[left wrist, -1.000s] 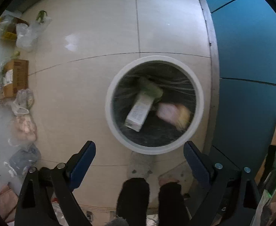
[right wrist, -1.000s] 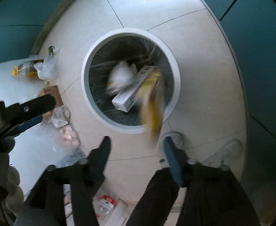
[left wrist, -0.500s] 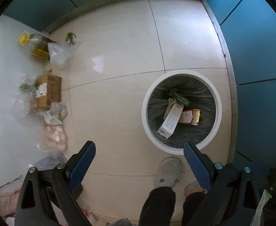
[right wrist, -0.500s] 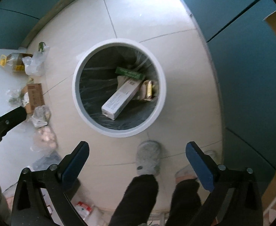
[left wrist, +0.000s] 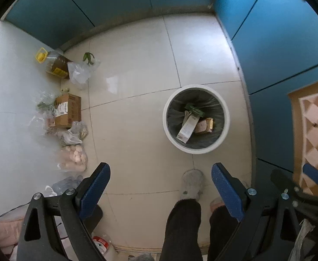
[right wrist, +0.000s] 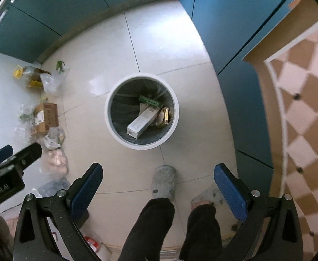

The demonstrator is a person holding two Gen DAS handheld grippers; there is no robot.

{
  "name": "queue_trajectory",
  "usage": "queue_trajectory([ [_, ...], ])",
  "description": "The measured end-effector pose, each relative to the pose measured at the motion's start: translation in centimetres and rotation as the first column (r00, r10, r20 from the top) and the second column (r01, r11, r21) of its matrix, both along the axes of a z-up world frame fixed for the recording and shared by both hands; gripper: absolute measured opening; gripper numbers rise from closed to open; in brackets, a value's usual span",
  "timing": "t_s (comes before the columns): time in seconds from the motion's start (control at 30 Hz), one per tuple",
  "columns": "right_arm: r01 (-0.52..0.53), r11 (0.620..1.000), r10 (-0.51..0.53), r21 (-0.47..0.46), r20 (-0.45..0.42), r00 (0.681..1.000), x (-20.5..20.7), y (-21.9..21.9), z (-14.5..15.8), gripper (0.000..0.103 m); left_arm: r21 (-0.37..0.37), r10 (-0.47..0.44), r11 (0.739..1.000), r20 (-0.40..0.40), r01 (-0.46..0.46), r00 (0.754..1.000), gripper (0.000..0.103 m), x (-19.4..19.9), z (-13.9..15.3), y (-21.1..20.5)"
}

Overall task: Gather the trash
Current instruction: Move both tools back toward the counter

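A round white trash bin (left wrist: 225, 128) with a dark liner stands on the tiled floor; it also shows in the right wrist view (right wrist: 110, 119). Inside lie a long white box (left wrist: 187, 128), a green box (left wrist: 194, 109) and a tan wrapper (left wrist: 204, 126). My left gripper (left wrist: 160, 176) is open and empty, high above the floor, left of the bin. My right gripper (right wrist: 158, 175) is open and empty, high above the bin's near side.
Along the left wall lie an oil bottle (left wrist: 54, 64), clear plastic bags (left wrist: 80, 71), a cardboard box (left wrist: 67, 109) and a bag of pink pieces (left wrist: 73, 157). The person's slippered feet (right wrist: 164, 181) stand before the bin. Teal cabinets (left wrist: 278, 32) stand behind and to the right.
Both grippers have risen away from the bin, so it looks smaller. The wrappers that were falling one second ago now lie still in the bin. The right jaws have opened wide.
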State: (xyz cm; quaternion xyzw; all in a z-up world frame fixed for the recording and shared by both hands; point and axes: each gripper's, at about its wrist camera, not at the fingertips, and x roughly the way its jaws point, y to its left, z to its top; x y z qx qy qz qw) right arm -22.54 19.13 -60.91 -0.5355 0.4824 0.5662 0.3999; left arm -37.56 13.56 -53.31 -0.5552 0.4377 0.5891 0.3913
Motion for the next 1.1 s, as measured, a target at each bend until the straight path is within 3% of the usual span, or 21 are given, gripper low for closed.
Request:
queue_trajectory([
  [0.2, 0.015, 0.997, -0.014, 0.075, -0.022, 1.0, 1.3, -1.2, 9.9, 0.103, 0.057, -0.032, 0.998, 0.012, 0.032, 0.999, 0.095, 1.0, 8.0, -1.9],
  [0.47, 0.024, 0.987, -0.016, 0.158, -0.053, 0.998, 2.4, -3.5, 21.9, 0.103, 0.137, -0.061, 0.989, 0.015, 0.058, 0.998, 0.095, 1.4, 15.8, -3.7],
  [0.6, 0.032, 0.983, -0.017, 0.182, -0.082, 0.996, 2.7, -4.9, 26.2, 0.103, 0.167, -0.07, 0.983, 0.0, 0.069, 0.998, 0.095, 1.4, 18.8, -4.7],
  [0.8, 0.063, 0.975, -0.03, 0.211, -0.155, 0.987, 3.5, -6.3, 30.4, 0.103, 0.236, -0.088, 0.968, -0.003, 0.086, 0.996, 0.095, 2.6, 22.8, -5.1],
  [0.87, 0.096, 0.972, -0.054, 0.215, -0.194, 0.979, 4.5, -6.7, 31.6, 0.103, 0.263, -0.13, 0.956, -0.008, 0.127, 0.992, 0.102, 4.4, 24.1, -4.3],
  [1.0, 0.194, 0.955, -0.136, 0.223, -0.25, 0.959, 8.5, -7.0, 33.9, 0.103, 0.317, -0.258, 0.913, -0.041, 0.258, 0.965, 0.103, 9.7, 26.6, -2.2],
  [1.1, 0.3, 0.919, -0.234, 0.255, -0.26, 0.937, 14.2, -7.7, 35.8, 0.103, 0.349, -0.386, 0.861, -0.029, 0.371, 0.922, 0.103, 16.5, 28.2, -0.6],
])
